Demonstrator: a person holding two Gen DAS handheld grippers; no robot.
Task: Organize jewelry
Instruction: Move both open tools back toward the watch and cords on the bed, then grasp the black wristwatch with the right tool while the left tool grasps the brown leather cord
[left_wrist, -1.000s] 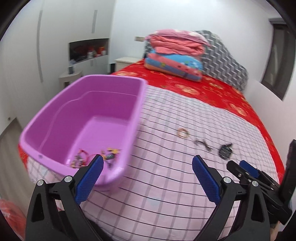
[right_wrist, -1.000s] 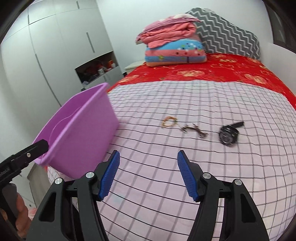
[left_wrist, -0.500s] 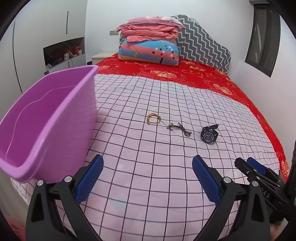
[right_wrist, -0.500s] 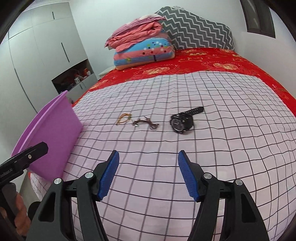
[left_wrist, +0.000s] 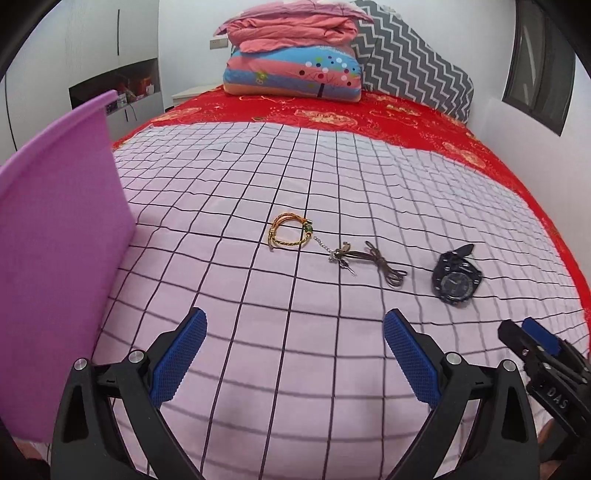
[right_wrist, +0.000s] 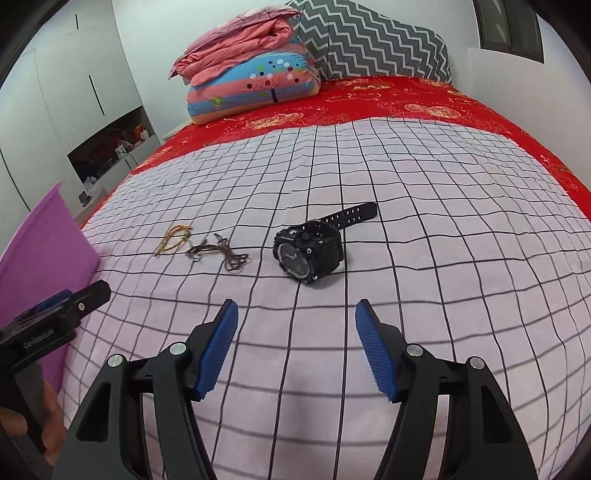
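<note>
1. Across the room stretches the bed (left_wrist: 406, 122), red cover at the far end and a pink grid-checked sheet (left_wrist: 295, 332) over the near part; everything else lies or rests on it.
2. At the head of the bed sits a stack of folded quilts (left_wrist: 291, 62), a grey zigzag pillow (left_wrist: 413, 62) leaning behind them.
3. On the left edge of the sheet stands the purple tub (left_wrist: 55, 258), only its outer wall showing from here, so I cannot tell what is inside.
4. The left claw (left_wrist: 295, 354) hangs low over the near sheet, released, its blue pads wide apart with nothing between them.
5. The right claw (right_wrist: 295, 347) hangs just beside it to the right, also released and empty, pointing towards the watch.
6. The black watch (right_wrist: 308, 251) lies on the sheet, face tilted, strap trailing away behind it.
7. Left of the watch lies the brown cord necklace (left_wrist: 373, 260), loosely tangled, with a small metal pendant.
8. Furthest left, nearest the tub yet well apart from it, lies the braided gold bracelet (left_wrist: 291, 230), its thin chain reaching towards the necklace.
</note>
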